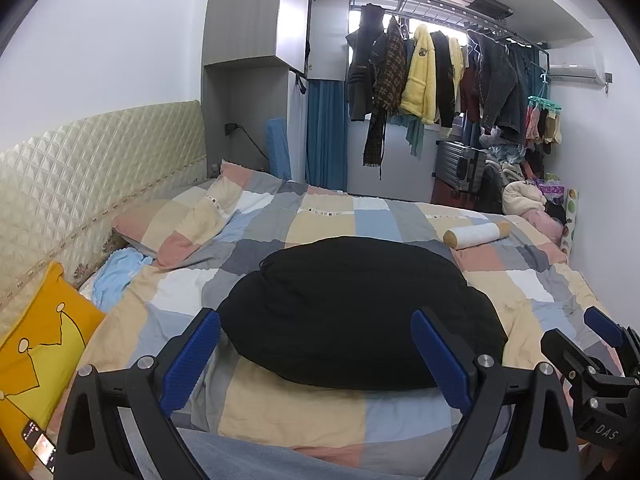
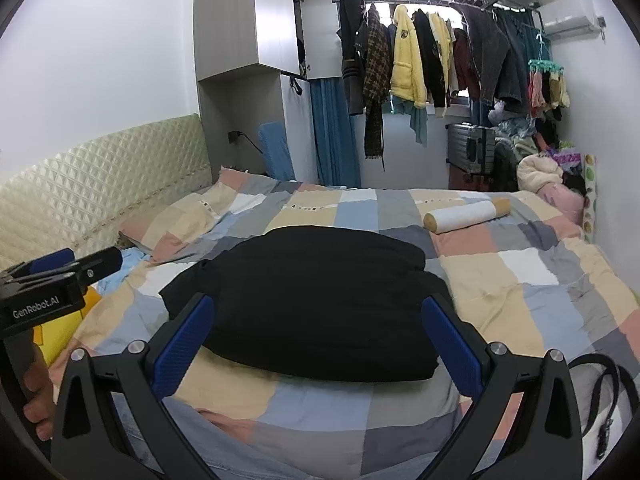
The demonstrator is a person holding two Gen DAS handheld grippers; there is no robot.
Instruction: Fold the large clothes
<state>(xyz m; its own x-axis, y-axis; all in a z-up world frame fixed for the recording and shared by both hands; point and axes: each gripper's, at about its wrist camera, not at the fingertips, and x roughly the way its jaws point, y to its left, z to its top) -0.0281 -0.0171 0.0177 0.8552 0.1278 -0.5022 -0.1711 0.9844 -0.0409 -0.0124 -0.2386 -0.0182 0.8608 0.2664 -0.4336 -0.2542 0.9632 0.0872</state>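
Nearly done: black garment point(image 1: 360, 312) lies folded compact on the bed point(image 1: 304, 412); my left gripper point(image 1: 316, 356) and right gripper point(image 2: 320, 344) hover spread, empty.

A folded black garment point(image 1: 360, 312) lies on the checked quilt point(image 1: 320, 412). The left gripper point(image 1: 316, 356) hangs above its near edge, jaws spread wide.

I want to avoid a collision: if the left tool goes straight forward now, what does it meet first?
Probably the folded black garment on the bed; the open left tool points at its near edge, though depth is unclear.
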